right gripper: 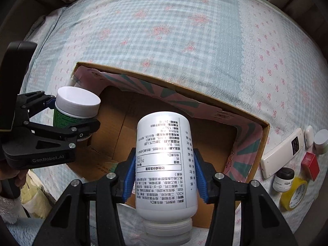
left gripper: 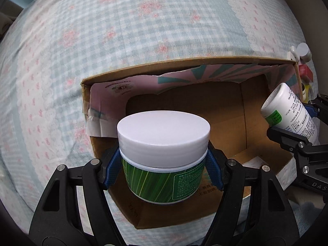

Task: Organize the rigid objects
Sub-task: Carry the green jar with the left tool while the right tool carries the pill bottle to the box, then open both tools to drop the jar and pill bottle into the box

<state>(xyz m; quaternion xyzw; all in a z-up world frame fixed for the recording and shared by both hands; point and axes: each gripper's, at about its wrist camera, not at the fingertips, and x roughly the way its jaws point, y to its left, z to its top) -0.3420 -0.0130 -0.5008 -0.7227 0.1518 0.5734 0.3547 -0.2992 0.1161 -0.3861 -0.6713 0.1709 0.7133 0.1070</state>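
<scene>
Both grippers loaded over the open cardboard box (left gripper: pixel 184 65) on the bed.

Your left gripper (left gripper: pixel 163 169) clamps the green jar (left gripper: pixel 164 182) just below its white lid; your right gripper (right gripper: pixel 165 175) clamps the white bottle (right gripper: pixel 164 160) mid-body, cap toward the camera. Both look like rigid, smooth plastic: stiff, unlikely to crush, but liable to slip. I judge the jar the heavier. Keep the pads on the labelled walls, not the lid or cap.
</scene>
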